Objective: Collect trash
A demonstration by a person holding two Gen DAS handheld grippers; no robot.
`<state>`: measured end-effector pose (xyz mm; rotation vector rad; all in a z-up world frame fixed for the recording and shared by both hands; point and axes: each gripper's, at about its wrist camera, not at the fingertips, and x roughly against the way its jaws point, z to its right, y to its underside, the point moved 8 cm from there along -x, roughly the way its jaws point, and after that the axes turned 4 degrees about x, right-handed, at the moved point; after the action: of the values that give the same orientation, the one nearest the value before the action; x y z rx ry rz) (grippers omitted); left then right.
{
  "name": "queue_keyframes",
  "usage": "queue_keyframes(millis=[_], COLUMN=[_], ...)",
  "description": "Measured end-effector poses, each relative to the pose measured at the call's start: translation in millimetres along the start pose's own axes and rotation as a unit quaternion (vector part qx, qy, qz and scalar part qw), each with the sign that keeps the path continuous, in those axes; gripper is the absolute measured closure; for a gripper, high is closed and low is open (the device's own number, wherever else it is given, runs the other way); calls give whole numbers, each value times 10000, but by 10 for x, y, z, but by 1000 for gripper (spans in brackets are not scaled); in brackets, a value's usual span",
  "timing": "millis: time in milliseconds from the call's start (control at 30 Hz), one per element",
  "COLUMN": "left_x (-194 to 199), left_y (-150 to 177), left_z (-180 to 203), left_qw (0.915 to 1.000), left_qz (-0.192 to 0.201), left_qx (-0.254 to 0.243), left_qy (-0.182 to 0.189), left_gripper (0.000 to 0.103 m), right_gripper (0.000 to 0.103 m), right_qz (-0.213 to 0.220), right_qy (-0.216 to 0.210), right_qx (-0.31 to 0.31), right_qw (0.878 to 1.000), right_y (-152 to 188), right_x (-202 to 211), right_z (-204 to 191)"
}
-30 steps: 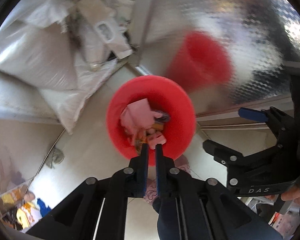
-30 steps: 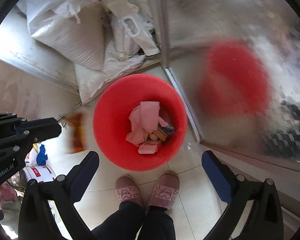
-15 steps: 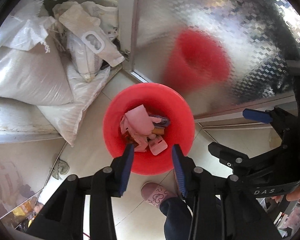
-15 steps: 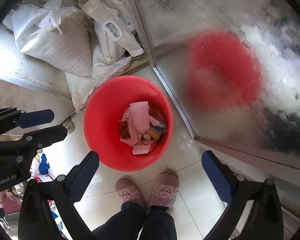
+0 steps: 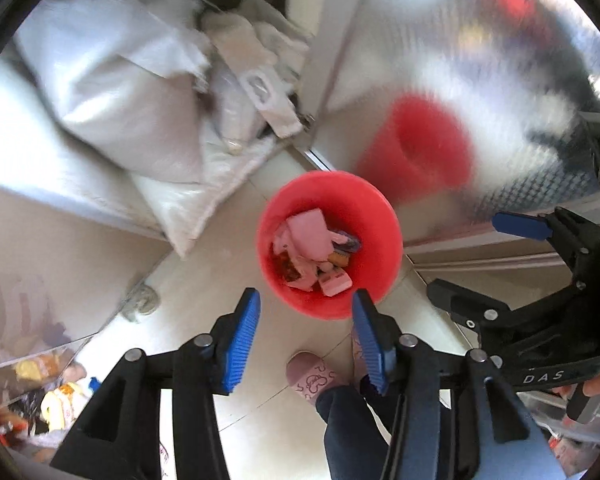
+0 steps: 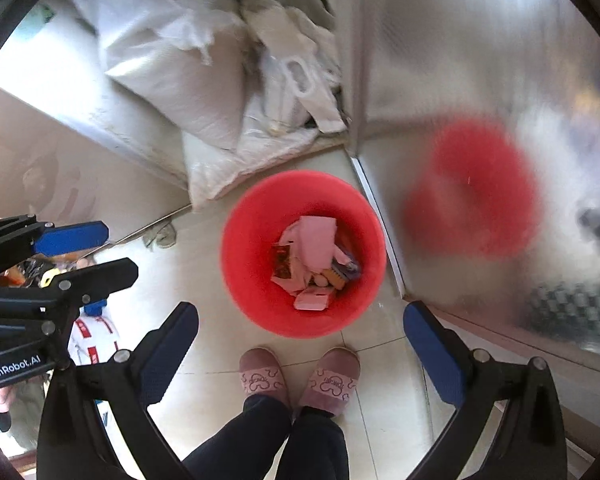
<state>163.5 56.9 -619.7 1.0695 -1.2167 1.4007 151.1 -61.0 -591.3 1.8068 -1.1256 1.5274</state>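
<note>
A red bin (image 5: 380,216) stands on the tiled floor, also in the right wrist view (image 6: 240,248). It holds pink paper (image 5: 310,234), wrappers and a small pink box (image 6: 311,301). My left gripper (image 5: 306,322) is open and empty, high above the bin's near rim. My right gripper (image 6: 300,332) is open wide and empty, above the floor in front of the bin. Each gripper shows in the other's view, the right at the right edge (image 5: 500,264) and the left at the left edge (image 6: 88,252).
White sacks (image 6: 172,60) are piled behind the bin against a step. A patterned metal door (image 6: 480,80) at the right reflects the bin. The person's pink slippers (image 6: 300,372) stand in front of the bin. Loose packets (image 5: 48,388) lie at the lower left.
My left gripper opened from shut, and an orange wrapper fell into the bin. Both grippers have risen, so the bin looks smaller. The right gripper stayed open.
</note>
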Motion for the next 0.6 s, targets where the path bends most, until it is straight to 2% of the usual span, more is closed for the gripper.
queue_keyframes(millis=[67, 167, 400, 500, 600], left_x=[322, 868, 2093, 2522, 2896], left_y=[-4, -16, -15, 23, 51], left_z=[-22, -56, -72, -34, 17], left_qw=[9998, 9987, 9927, 9902, 9885], left_qz=[161, 384, 891, 1096, 1283], left_qx=[76, 237, 663, 743, 747], left_qy=[-73, -249, -475, -452, -296], left_gripper=[48, 41, 31, 25, 24], right_gripper=[1, 1, 1, 1, 1], right_qz=[66, 200, 631, 866, 1063], right_qy=[-28, -57, 99, 206, 487], right_qx=[143, 337, 707, 866, 921], right_qw=[9999, 9992, 9955, 9923, 9889], right_y=[-44, -122, -271, -303, -292], right_x=[215, 633, 1771, 2233, 2658], right_z=[-117, -277, -618, -738, -828])
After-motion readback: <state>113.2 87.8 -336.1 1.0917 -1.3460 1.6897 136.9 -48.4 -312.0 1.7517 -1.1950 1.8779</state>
